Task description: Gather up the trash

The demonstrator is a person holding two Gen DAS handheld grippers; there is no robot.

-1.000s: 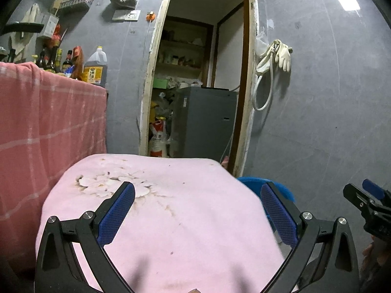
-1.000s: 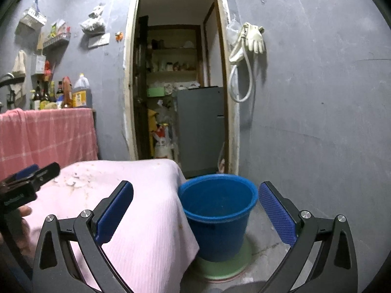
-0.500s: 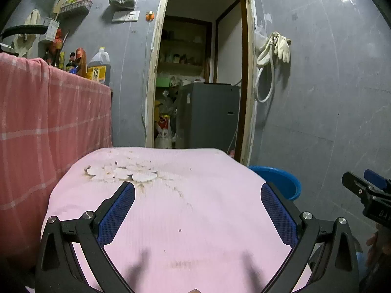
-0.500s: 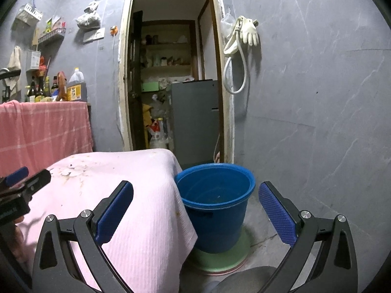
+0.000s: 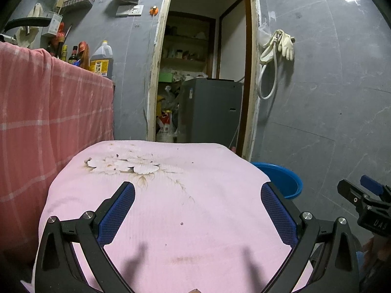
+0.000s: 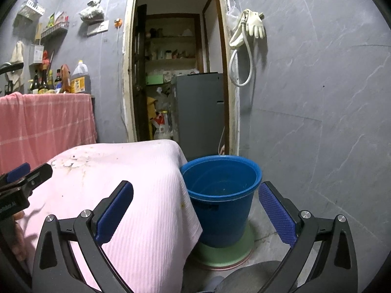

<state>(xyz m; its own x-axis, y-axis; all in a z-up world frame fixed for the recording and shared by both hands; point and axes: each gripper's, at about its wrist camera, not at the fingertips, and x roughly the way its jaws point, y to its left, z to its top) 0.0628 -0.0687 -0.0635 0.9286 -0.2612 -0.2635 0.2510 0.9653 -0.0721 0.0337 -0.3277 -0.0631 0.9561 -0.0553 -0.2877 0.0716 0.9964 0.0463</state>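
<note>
A blue bucket (image 6: 221,195) stands on a green base on the floor, right of a table draped in a pink cloth (image 6: 127,185); its rim shows in the left wrist view (image 5: 281,178). My left gripper (image 5: 198,202) is open and empty above the pink cloth (image 5: 171,195). My right gripper (image 6: 195,205) is open and empty, in front of the bucket and the cloth's right edge. I see no loose trash on the cloth, only stains and small specks.
A counter under a red checked cloth (image 5: 48,112) with bottles stands at the left. An open doorway (image 5: 202,73) with a grey appliance lies behind the table. Grey tiled wall (image 6: 317,97) at right carries a hose and gloves.
Both grippers have risen and tilted a little, so more of the table top and the bucket's inside shows. Both stay open and empty.
</note>
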